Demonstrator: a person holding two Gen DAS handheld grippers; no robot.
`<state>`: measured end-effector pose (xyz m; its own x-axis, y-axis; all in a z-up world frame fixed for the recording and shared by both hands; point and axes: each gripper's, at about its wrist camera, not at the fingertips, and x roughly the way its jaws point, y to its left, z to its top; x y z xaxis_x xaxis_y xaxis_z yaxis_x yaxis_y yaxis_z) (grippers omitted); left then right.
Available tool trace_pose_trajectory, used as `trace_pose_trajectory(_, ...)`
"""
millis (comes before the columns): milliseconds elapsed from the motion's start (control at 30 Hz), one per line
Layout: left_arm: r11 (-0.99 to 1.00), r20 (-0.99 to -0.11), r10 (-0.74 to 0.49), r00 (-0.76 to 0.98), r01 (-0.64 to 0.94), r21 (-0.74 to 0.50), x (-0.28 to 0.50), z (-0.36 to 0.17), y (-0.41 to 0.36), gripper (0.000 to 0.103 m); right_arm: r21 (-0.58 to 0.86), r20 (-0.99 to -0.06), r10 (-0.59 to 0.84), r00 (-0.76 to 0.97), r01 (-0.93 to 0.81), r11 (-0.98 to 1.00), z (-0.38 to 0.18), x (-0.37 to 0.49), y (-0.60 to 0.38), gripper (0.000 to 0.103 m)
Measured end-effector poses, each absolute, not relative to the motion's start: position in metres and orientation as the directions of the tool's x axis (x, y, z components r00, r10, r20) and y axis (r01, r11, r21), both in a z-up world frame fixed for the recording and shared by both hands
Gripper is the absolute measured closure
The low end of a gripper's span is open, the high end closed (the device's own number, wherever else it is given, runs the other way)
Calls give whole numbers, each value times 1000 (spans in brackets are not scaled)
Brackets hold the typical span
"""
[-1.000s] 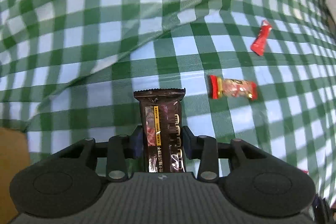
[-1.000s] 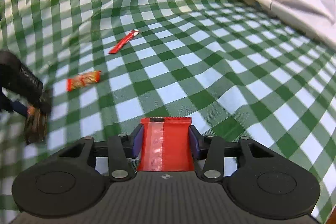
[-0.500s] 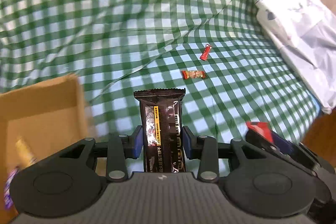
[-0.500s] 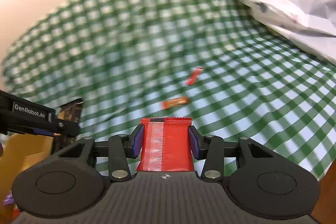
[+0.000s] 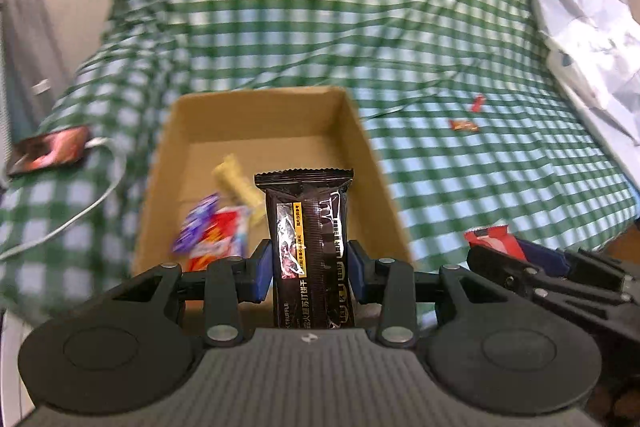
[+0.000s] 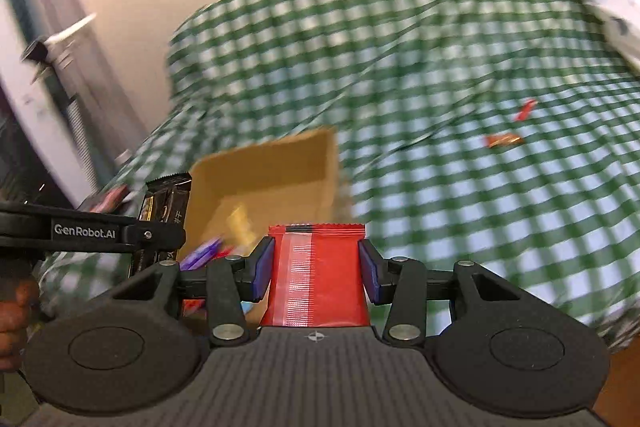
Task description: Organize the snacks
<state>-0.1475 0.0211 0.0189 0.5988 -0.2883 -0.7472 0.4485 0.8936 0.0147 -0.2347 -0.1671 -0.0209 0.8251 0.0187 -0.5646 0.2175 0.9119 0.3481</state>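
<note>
My left gripper [image 5: 308, 273] is shut on a black snack bar [image 5: 306, 227], held upright over the near end of an open cardboard box [image 5: 360, 131]. The box holds several snacks: a yellow bar [image 5: 236, 179], a purple packet [image 5: 196, 223] and a red-white packet [image 5: 222, 239]. My right gripper [image 6: 316, 269] is shut on a red snack packet [image 6: 318, 267], near the box's [image 6: 320, 155] right front corner. It also shows in the left wrist view [image 5: 494, 237]. Two small red snacks lie on the checked cloth: an orange-red one [image 5: 463, 125] and a red stick [image 5: 478, 103].
The green-white checked cloth [image 5: 480, 179] covers a bed. A dark packet [image 5: 48, 151] and a white cable [image 5: 80, 211] lie left of the box. A pale crumpled sheet [image 5: 592, 39] is at the right. A wall stands behind.
Both grippers have lifted away from the cloth and swung left to the cardboard box, each still holding its snack. The box and its contents have come into view.
</note>
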Motion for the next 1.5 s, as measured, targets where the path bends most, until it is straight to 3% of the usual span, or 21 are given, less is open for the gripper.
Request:
trace_pose_trajectory(300, 912, -719, -305, 624, 408, -32, -185, 18, 79, 60, 278, -593, 58, 803, 137, 951, -10, -244, -108, 57)
trace_pose_trajectory(1500, 911, -706, -323, 630, 408, -54, -192, 21, 86, 60, 202, -603, 31, 797, 115, 973, -2, -253, -88, 56)
